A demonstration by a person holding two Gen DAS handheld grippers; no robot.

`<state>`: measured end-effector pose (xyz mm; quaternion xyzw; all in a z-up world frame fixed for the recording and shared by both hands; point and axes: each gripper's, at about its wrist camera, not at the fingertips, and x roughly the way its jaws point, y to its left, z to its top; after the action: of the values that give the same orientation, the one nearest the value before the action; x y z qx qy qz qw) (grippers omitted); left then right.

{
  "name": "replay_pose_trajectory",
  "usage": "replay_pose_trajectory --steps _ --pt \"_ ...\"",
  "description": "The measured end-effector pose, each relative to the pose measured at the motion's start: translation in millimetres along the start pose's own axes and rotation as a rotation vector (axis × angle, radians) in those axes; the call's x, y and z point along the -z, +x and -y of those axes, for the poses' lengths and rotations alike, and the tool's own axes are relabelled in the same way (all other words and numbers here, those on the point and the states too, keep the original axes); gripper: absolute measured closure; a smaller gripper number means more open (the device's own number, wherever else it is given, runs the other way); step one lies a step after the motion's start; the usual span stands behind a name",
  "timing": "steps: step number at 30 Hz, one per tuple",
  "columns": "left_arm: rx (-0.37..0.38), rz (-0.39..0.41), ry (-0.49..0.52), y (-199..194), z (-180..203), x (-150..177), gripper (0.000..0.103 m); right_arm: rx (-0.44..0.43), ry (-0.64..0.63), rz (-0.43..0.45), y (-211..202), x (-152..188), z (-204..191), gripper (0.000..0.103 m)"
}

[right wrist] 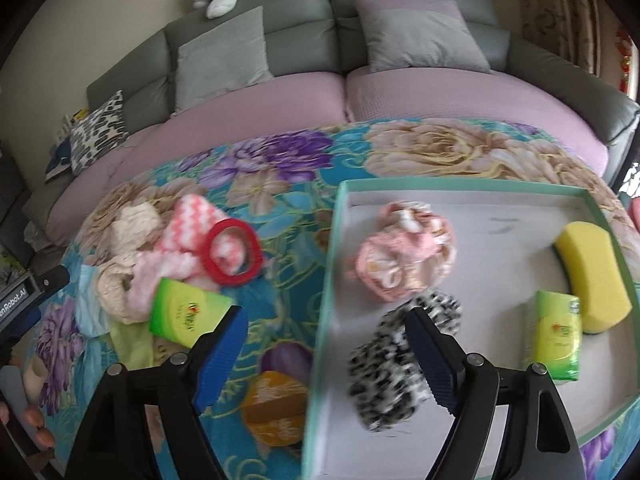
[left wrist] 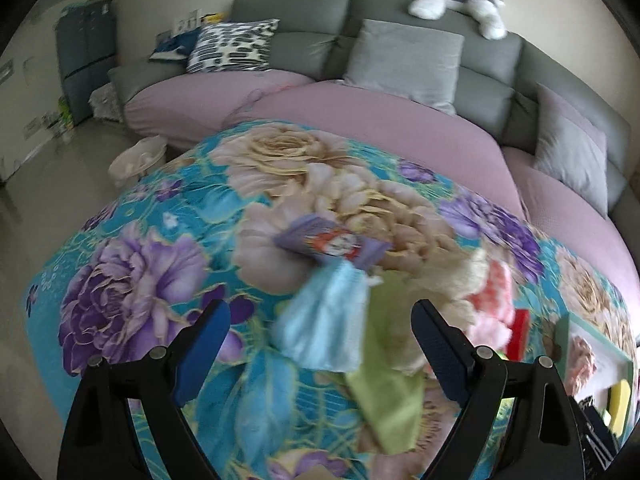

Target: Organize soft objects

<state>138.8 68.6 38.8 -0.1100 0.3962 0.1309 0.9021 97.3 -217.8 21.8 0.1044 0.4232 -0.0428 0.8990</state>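
The right gripper (right wrist: 326, 354) stands wide, grasping nothing, above the wall of the shallow mint-green cardboard tray (right wrist: 460, 187). Its spotted black-and-white fluffy cloth (right wrist: 400, 364) lies loose inside, apparently just dropped, beside a pink crumpled cloth (right wrist: 404, 256), a yellow sponge (right wrist: 592, 268) and a green tissue pack (right wrist: 558, 338). The left gripper (left wrist: 320, 350), also spread and empty, hovers over the light-blue cloth (left wrist: 320, 320) in the unsorted heap on the flowered blanket (left wrist: 140, 264), probably the next pick.

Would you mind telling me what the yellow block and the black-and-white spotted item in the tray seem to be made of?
The yellow block looks like foam sponge: matte, finely porous, with rounded edges and a darker layer along one side. The black-and-white spotted item looks like plush or fleece fabric, with a fuzzy, crumpled surface; blur leaves the exact cloth open. Both lie in the tray.
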Motion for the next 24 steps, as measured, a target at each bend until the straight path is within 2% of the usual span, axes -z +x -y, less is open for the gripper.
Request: replay_pose_trajectory --steps 6,10,17,24 --pt "-0.032 0.003 -0.060 2 -32 -4 0.011 -0.014 -0.025 -0.008 7 1 -17 0.019" --pt "-0.016 -0.014 -0.080 8 -43 -4 0.011 -0.050 -0.038 -0.018 13 2 -31 0.019" --pt "0.048 -0.059 -0.060 22 -39 -1 0.011 -0.143 -0.044 -0.034 22 2 -57 0.019" --pt "0.097 -0.108 -0.011 41 -26 5 0.011 -0.161 -0.035 -0.071 37 5 -67 0.019"
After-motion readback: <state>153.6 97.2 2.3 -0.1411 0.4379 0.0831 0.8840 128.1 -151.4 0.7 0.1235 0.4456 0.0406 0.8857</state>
